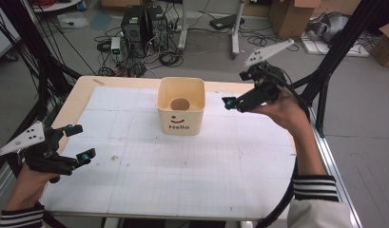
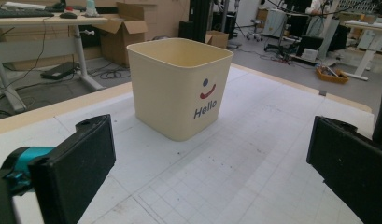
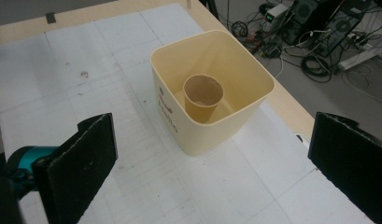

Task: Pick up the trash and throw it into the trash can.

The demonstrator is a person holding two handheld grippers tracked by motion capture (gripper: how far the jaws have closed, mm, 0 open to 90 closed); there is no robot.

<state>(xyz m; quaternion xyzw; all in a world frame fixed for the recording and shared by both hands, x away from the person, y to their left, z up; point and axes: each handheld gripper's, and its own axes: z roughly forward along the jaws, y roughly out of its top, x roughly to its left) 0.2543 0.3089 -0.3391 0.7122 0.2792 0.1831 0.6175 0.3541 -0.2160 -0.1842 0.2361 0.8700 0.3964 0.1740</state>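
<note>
- Over on the left: left gripper (image 1: 79, 141), black with teal tips, held low at the near-left corner of the white gridded table mat (image 1: 182, 175), jaws spread wide, nothing between them.
- Straight ahead of those jaws, well apart, in the left gripper view: cream square plastic bin with rounded corners (image 2: 179, 88), upright on the mat, red smile and dark "Hello" lettering turned towards the right jaw's side.
- Gap between left jaws lined up roughly on the bin's near corner; bare mat in between.
- Up on the right: right gripper (image 1: 228, 102), raised above the table by the person's right hand (image 1: 285, 111), tilted downward, jaws released and wide apart, gripping nothing.
- Seen along the right jaws: same bin (image 3: 212, 88) ahead and below, centred between the two black pads, closer to the left jaw's line than the right.
- Inside the bin: brown paper cup (image 3: 203, 98), upright, open mouth up, resting on the bin floor, clear of both jaws.
- From the high view: cup (image 1: 180, 104) near the bin's middle, bin (image 1: 181, 107) just beside and below the right jaw tips, far across from the left ones.
- Striped cuffs on both sleeves at the near edge.
</note>
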